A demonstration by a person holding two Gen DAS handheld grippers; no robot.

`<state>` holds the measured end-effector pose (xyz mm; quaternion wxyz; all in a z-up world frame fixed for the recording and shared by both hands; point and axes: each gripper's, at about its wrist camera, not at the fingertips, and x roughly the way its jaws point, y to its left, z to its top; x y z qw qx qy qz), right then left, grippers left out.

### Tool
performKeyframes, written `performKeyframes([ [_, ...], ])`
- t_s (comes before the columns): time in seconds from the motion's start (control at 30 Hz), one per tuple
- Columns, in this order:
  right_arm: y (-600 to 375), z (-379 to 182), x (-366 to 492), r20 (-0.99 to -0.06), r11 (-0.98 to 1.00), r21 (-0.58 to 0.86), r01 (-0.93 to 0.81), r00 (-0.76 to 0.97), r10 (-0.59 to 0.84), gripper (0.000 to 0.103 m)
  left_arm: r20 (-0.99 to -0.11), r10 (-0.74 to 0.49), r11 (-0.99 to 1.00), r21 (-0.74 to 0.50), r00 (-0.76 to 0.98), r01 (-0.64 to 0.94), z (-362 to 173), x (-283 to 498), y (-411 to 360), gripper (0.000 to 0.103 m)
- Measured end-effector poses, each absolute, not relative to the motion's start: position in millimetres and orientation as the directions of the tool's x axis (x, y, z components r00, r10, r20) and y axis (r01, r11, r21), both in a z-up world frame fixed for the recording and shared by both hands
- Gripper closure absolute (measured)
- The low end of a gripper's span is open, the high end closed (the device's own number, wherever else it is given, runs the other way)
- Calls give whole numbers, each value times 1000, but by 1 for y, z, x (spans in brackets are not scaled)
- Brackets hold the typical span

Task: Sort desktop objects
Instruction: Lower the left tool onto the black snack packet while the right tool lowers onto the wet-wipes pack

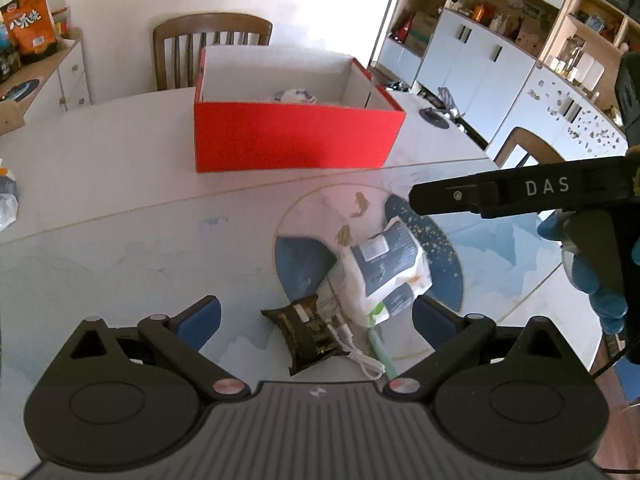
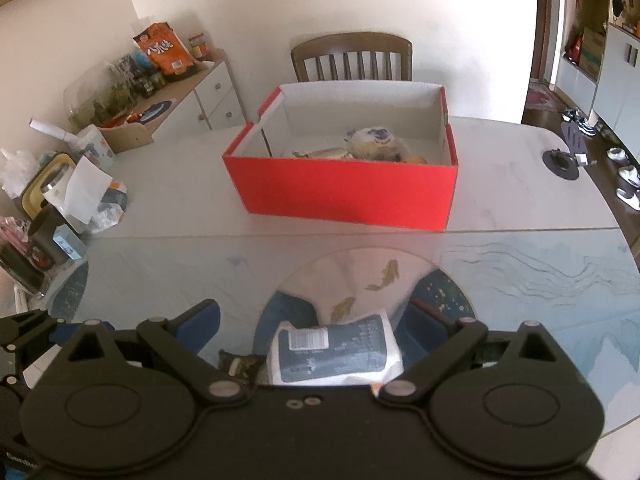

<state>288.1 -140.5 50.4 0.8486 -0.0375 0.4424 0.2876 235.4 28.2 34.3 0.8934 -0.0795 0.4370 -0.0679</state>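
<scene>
Both tools, left tool (image 1: 316,322) and right tool (image 2: 314,330), hang spread above the table (image 2: 520,200), pinching nothing; your white packet (image 2: 334,350) lies between the right one's fingers, red box (image 2: 344,196) beyond.

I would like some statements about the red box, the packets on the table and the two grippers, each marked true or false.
1. The red box is open at the top. True.
2. The red box is empty. False: some items lie inside it.
3. The left gripper is shut on the dark packet. False: its jaws stand open, the packet lies between them.
4. The white-and-blue packet lies on the table, outside the box. True.
5. The right gripper is open. True.
</scene>
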Motion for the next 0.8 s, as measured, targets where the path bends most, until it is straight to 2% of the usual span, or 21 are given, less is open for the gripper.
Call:
performKeyframes([
  [0.8,-131,-7,274,-798,822,127,-555,435,417,4,-823,-110,985,-166,557,-51,-40,249,19,1],
])
